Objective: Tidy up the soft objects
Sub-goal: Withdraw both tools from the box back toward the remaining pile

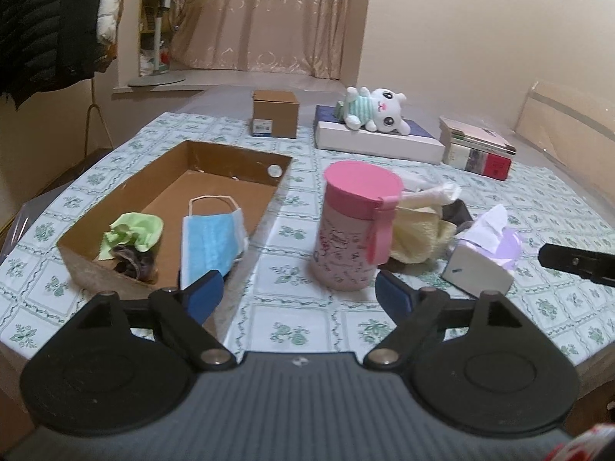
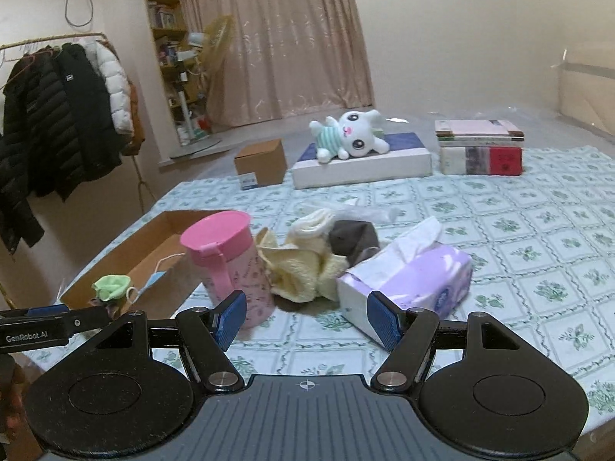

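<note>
An open cardboard box holds a green cloth, a blue face mask and a dark cloth. My left gripper hovers open at the box's near right corner, holding nothing. To the right of the box, behind a pink lidded cup, lie a yellow towel, a rolled white cloth and a brown cloth. My right gripper is open and empty, with the towel straight ahead of it. A white plush bunny lies on a flat box at the back.
A purple tissue pack sits just beyond the right finger. At the back stand a small brown carton and stacked books. Coats hang left of the table. The flowered tablecloth spreads to the right.
</note>
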Motion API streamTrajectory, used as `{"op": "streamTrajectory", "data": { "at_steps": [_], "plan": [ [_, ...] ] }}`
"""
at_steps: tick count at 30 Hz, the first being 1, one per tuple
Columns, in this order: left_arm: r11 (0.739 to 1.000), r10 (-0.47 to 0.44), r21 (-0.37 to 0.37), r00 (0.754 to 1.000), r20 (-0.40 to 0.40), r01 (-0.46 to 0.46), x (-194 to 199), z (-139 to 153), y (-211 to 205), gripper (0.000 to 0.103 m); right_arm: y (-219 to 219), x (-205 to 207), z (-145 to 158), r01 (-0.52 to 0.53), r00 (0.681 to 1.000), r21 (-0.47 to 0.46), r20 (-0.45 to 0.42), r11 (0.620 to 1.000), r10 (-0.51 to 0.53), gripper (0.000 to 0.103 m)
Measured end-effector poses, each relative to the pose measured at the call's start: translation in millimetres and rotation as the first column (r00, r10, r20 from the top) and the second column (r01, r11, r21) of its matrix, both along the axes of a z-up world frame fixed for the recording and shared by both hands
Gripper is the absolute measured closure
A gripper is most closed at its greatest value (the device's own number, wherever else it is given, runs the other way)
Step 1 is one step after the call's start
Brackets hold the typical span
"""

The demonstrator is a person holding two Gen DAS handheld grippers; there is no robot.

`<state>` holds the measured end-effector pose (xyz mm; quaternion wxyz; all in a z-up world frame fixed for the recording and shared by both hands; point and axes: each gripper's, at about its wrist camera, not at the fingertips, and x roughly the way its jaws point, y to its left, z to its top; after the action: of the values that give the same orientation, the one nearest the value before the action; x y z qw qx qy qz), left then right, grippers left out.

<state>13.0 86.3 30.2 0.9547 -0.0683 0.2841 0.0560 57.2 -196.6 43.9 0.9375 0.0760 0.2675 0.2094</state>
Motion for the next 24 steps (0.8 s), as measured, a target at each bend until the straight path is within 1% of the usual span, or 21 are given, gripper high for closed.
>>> {"op": "streamTrajectory", "data": {
  "at_steps": [4, 18, 21, 24],
  "plan": [
    [1.0, -0.026, 0.013, 1.0, -0.001, 0.026, 3.9, 0.1, -10.7, 0.018, -3.2, 2.5, -1.6, 0.006, 1.0, 0.003, -0.001, 1.0, -0.006, 0.034],
    [0.996, -0.083, 0.019, 0.996, -0.012, 0.083, 21.2, -3.5, -28.5, 0.018, -15.0, 22.2, -9.9, 0.022, 0.999, -0.004, -0.029, 1.0, -0.022, 0.034],
    [0.994, -0.101, 0.031, 0.995, -0.008, 0.101, 28.1, -2.7, -34.4, 0.018, -15.0, 29.7, -10.6, 0.006, 1.0, -0.024, -0.021, 1.0, -0.006, 0.034],
    [0.992, -0.122, 0.036, 0.992, -0.008, 0.122, 36.9, -1.5, -40.2, 0.018, -11.1, 41.7, -11.5, -0.042, 0.999, -0.085, -0.007, 0.995, 0.042, 0.034]
  ]
}}
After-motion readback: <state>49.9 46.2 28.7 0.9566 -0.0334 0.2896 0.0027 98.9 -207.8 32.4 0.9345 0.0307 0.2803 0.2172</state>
